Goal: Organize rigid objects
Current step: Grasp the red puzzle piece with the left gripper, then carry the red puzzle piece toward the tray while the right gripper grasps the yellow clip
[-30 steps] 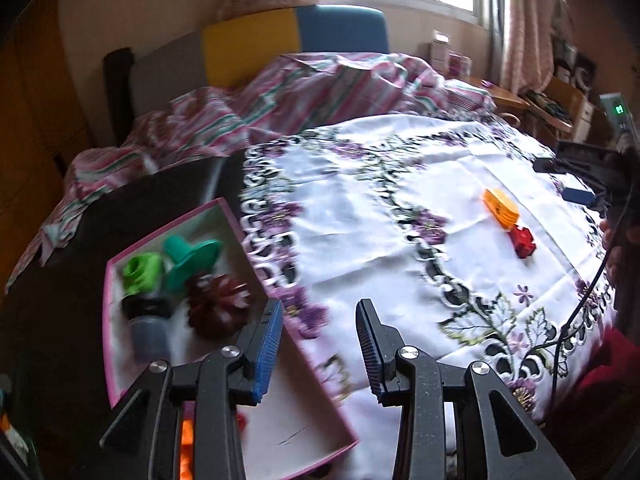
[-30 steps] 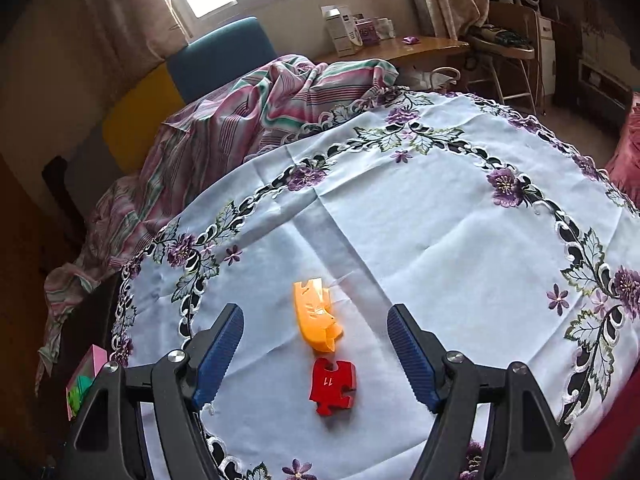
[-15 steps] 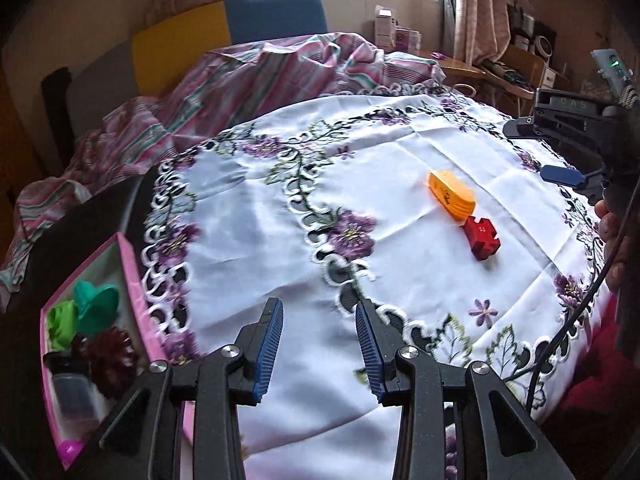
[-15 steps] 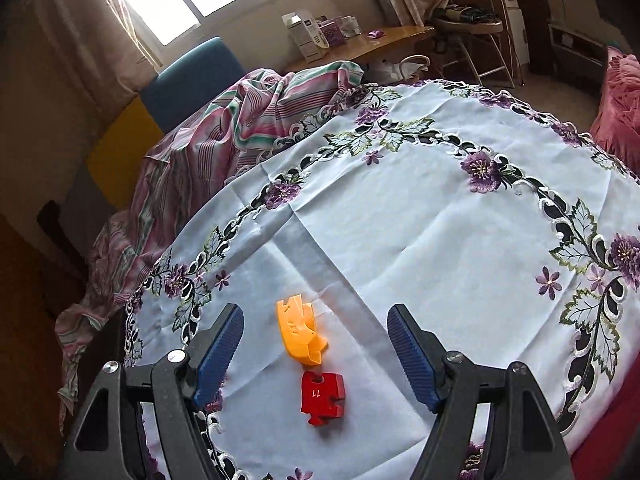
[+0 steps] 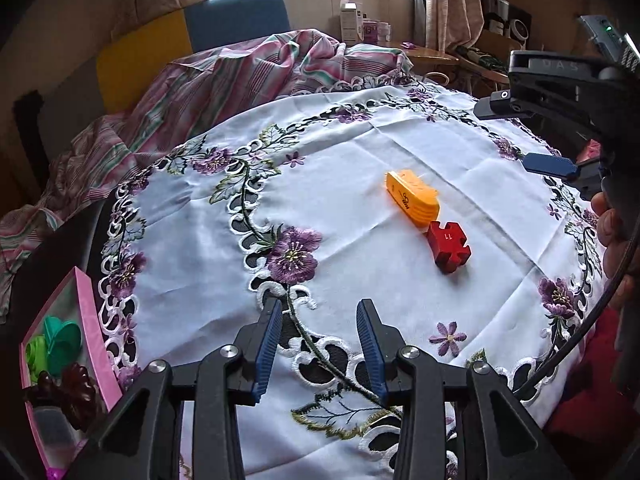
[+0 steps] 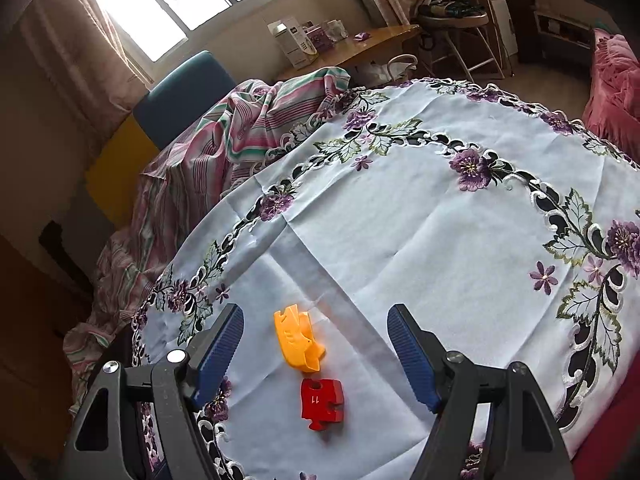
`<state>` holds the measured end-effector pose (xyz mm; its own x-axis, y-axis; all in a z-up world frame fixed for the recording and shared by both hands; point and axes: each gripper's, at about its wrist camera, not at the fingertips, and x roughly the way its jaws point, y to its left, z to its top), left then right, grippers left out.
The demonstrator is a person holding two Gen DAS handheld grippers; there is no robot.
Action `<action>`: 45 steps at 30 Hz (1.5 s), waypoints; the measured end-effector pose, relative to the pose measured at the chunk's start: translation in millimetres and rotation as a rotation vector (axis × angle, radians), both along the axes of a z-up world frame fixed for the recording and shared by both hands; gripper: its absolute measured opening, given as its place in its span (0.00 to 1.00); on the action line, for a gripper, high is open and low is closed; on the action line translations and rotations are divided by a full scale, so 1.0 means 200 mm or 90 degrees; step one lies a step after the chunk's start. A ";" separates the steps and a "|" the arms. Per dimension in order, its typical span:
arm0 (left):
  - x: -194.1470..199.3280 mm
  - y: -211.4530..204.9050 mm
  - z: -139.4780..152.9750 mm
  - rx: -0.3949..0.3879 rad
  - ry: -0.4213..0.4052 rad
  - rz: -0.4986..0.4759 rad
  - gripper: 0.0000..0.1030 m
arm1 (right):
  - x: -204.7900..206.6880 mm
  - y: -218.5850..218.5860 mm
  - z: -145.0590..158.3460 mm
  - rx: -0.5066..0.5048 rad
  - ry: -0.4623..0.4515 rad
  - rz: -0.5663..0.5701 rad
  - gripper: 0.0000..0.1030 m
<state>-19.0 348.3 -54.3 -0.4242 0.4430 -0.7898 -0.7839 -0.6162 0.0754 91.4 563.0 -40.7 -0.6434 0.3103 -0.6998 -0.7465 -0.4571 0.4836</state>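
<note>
Both grippers, left (image 5: 318, 344) and right (image 6: 316, 352), are showing black frames, ribbed blue pads and silver screws.

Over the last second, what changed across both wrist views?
The left gripper swung away from the pink box, now at the view's left edge, toward the orange piece and red puzzle piece; its empty jaws are opening slightly. The right gripper rolled a little, open and empty. Both pieces lie unmoved on the tablecloth.

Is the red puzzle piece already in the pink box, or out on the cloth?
Out. The red puzzle piece lies on the tablecloth beside the orange piece; the pink box sits at the cloth's edge.
</note>
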 end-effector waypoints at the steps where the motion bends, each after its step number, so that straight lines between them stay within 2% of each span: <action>1: 0.00 0.01 0.00 0.000 -0.002 -0.001 0.40 | 0.00 0.00 0.00 -0.001 0.002 -0.002 0.74; 6: -0.01 0.06 -0.03 -0.003 -0.013 -0.010 0.40 | 0.02 0.01 0.01 0.000 0.009 -0.013 0.74; 13: -0.08 0.21 -0.09 0.023 -0.108 -0.030 0.40 | 0.05 0.03 0.00 -0.010 0.014 -0.033 0.74; 16: -0.07 0.30 -0.11 0.031 -0.133 -0.045 0.41 | 0.05 0.04 -0.01 -0.014 0.013 -0.036 0.74; 18: -0.06 0.36 -0.11 0.034 -0.144 -0.059 0.42 | 0.05 0.04 -0.01 -0.018 0.015 -0.035 0.74; 20: -0.05 0.40 -0.11 0.041 -0.149 -0.071 0.49 | 0.05 0.04 -0.01 -0.018 0.013 -0.035 0.74; 23: -0.01 0.48 -0.12 0.043 -0.138 -0.097 0.60 | 0.05 0.04 -0.01 -0.017 0.017 -0.038 0.74; 24: -0.01 0.50 -0.13 0.039 -0.134 -0.102 0.60 | 0.06 0.04 -0.01 -0.017 0.016 -0.041 0.74; 27: -0.02 0.57 -0.20 0.017 -0.149 -0.107 0.58 | 0.06 0.05 -0.02 -0.021 0.015 -0.044 0.74; 29: -0.03 0.60 -0.26 -0.002 -0.167 -0.101 0.42 | 0.06 0.05 -0.03 -0.022 0.011 -0.040 0.74; 31: -0.01 0.58 -0.26 0.005 -0.141 -0.103 0.32 | 0.05 0.04 -0.03 -0.018 0.004 -0.038 0.74; 33: -0.04 0.51 -0.25 0.022 -0.159 -0.089 0.32 | 0.04 0.04 -0.03 -0.018 -0.001 -0.035 0.74; 37: -0.09 0.34 -0.21 0.026 -0.147 -0.040 0.32 | 0.01 0.03 -0.05 -0.021 -0.020 -0.016 0.74; 41: -0.11 0.12 -0.14 0.031 -0.108 0.009 0.32 | -0.07 0.00 -0.11 -0.036 -0.059 0.032 0.74; 45: -0.09 -0.08 -0.03 0.045 -0.063 0.046 0.32 | -0.15 -0.06 -0.14 -0.021 -0.103 0.084 0.74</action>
